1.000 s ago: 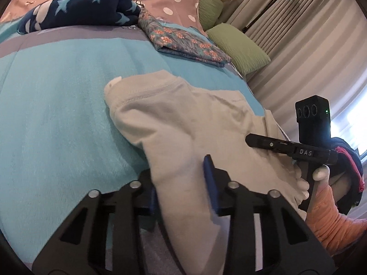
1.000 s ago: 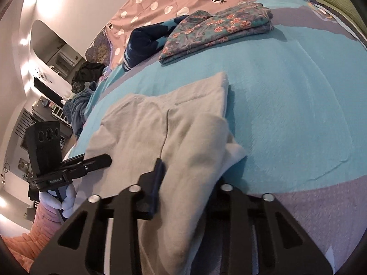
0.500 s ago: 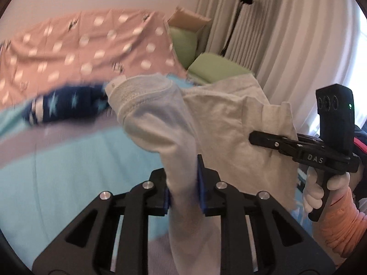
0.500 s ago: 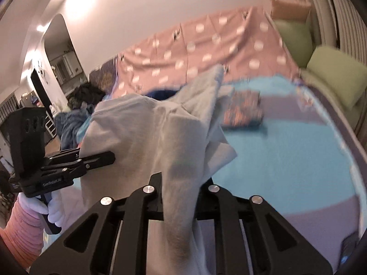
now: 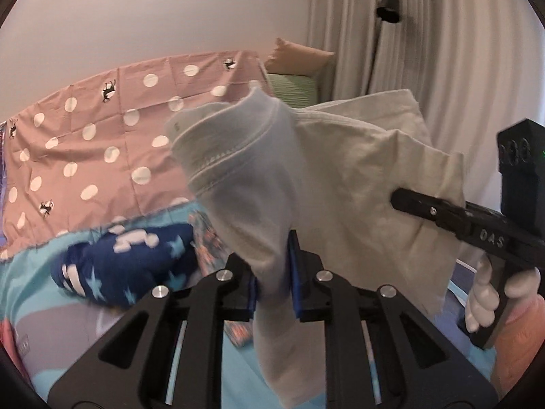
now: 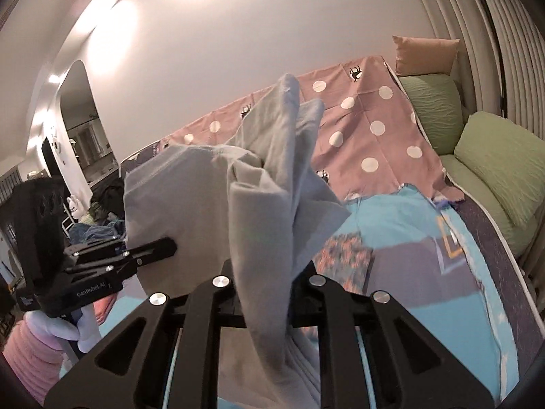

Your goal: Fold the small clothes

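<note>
Both tongs are clamped on the pale grey cotton garment [image 5: 344, 170]: my left tongs [image 5: 274, 272] pinch one bunched edge, my right tongs [image 6: 269, 289] the other, their jaws having just closed further. It hangs stretched between them, raised above the turquoise bed cover [image 6: 402, 225], long axis running tong to tong.

Right gripper [image 6: 264, 293] pads: buried under the grey garment [image 6: 262, 211]
Floral folded cloth [image 5: 207, 242]: mostly hidden behind garment, blurred
Navy star cloth [image 5: 129, 266]: motion-blurred
Garment's lower end: cut off by the bottom edge
Floor lamp [image 5: 388, 6]: base hidden
</note>
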